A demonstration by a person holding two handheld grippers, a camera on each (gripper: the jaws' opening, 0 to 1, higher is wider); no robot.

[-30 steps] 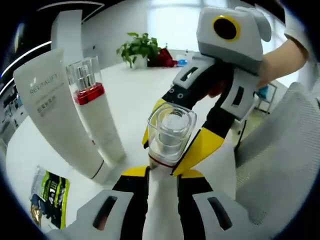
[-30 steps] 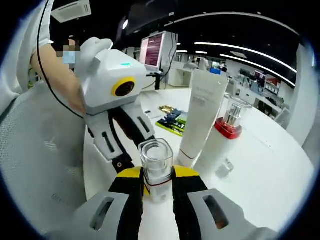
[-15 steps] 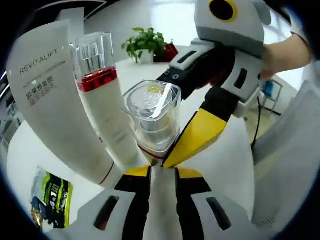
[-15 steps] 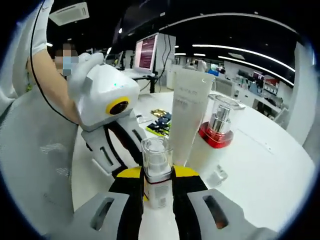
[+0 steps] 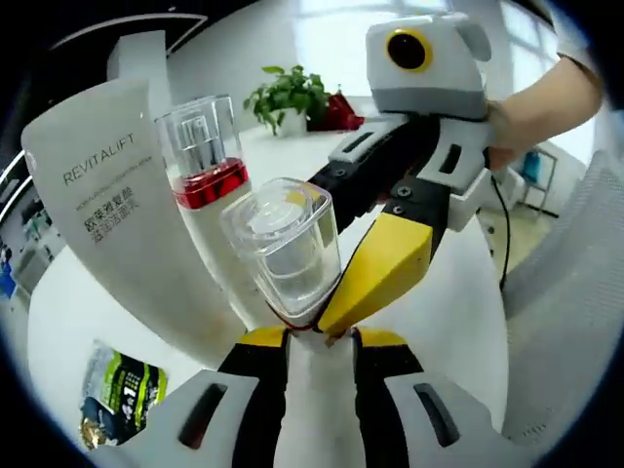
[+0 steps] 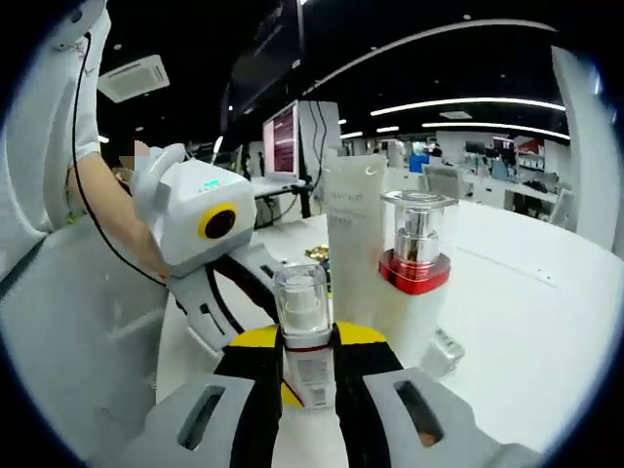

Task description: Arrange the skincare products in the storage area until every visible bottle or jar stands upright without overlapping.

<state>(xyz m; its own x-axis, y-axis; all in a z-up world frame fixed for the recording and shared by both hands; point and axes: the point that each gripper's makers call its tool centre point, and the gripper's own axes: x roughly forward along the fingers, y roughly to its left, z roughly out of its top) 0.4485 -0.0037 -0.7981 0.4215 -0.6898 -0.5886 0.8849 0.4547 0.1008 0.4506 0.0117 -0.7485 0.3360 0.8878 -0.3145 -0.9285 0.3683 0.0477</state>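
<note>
Between both claws, left claw [image 5: 317, 336] and right claw [image 6: 307, 336] pinch one clear-capped bottle [image 6: 303, 331], its base hidden.

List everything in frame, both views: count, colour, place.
Small pump bottle: 1, white with clear cap, held between both claws.
Tall pump bottle: 1, white, red collar, clear cap, upright just behind the small one.
Tube: 1, white, REVITALIFT print, upright beside the tall bottle.
Sachet: 1, green and dark, flat on the table.
Table: 1, white, under everything.
Potted plant: 1, green, far edge of table.
Monitor: 1, lit screen, background.
Left claw: yellow-black, shut on the small bottle.
Right claw: yellow-black, shut on it too.
Person's hand: holding the right claw.
</note>
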